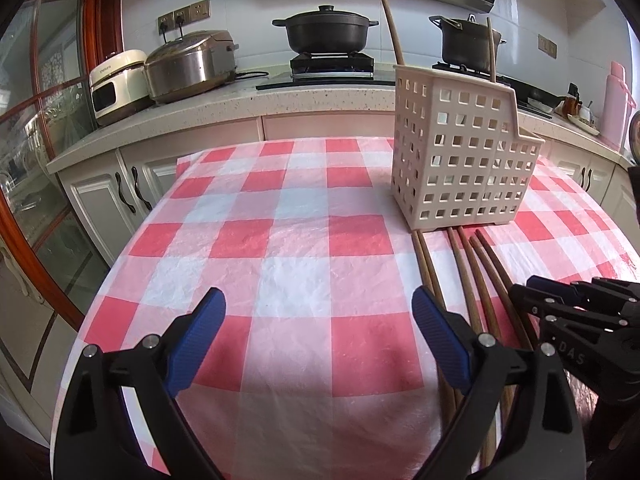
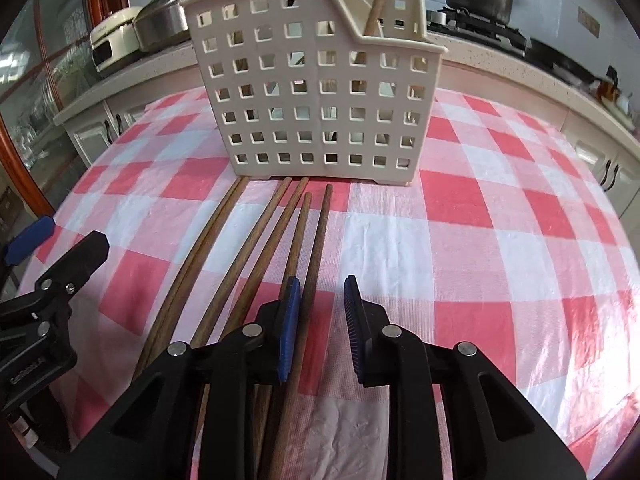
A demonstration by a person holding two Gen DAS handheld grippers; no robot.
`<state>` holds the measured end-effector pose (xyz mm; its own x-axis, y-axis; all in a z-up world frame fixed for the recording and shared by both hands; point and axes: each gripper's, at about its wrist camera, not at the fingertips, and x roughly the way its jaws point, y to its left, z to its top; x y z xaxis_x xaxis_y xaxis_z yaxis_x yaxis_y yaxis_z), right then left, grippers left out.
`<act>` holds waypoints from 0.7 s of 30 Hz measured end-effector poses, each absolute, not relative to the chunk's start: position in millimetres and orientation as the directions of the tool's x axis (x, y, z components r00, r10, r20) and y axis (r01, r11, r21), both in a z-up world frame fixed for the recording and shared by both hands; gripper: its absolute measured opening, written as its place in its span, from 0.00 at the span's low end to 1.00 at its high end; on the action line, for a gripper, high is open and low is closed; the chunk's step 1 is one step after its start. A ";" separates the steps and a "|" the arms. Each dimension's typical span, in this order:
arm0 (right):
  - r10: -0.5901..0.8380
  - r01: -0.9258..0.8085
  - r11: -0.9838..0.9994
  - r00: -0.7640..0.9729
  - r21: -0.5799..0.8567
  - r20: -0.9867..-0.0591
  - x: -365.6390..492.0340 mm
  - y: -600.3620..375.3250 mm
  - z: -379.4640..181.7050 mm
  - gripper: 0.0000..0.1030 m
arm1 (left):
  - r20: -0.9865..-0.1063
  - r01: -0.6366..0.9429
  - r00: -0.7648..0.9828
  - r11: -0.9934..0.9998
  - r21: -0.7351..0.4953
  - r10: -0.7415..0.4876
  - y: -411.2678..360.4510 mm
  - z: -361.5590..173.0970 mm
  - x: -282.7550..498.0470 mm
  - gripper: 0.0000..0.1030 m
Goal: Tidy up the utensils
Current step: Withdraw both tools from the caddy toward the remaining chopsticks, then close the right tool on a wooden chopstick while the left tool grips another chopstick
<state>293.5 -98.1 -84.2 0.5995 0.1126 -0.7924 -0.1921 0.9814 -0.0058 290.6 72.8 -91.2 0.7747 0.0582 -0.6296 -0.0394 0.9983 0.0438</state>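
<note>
The near ends of the 6 loose chopsticks [image 2: 256, 240] are hidden under the grippers. The left gripper [image 1: 318, 316] hovers low over the checked tablecloth [image 1: 280, 216], fingers wide apart and empty. The right gripper [image 2: 320, 320] sits low, fingers partly apart, straddling the rightmost chopstick [image 2: 318, 240] without clamping it. Beyond stands the utensil basket [image 2: 312, 92], 2 chopsticks upright inside.

— What do we have underneath?
— We see a table under a red-and-white checked tablecloth [image 2: 500, 240].
— And directly on it?
— A perforated cream utensil basket [image 2: 316, 92] stands upright; six wooden chopsticks [image 2: 256, 248] lie flat before it.
</note>
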 end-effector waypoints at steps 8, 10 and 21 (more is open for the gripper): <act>0.092 -0.172 0.985 0.599 -0.015 -0.796 296.5 -105.9 -84.2 0.07 | -0.655 -0.025 0.755 0.999 0.025 0.035 70.5 -94.3 296.3 0.89; 0.099 -0.157 0.988 0.600 0.005 -0.794 294.4 -114.5 -84.0 0.06 | -0.667 -0.012 0.745 1.000 0.017 0.020 68.0 -95.1 299.6 0.82; 0.139 -0.134 0.988 0.601 0.072 -0.787 281.6 -145.1 -82.8 0.06 | -0.730 0.076 0.682 0.997 -0.007 -0.057 39.0 -104.6 322.1 0.54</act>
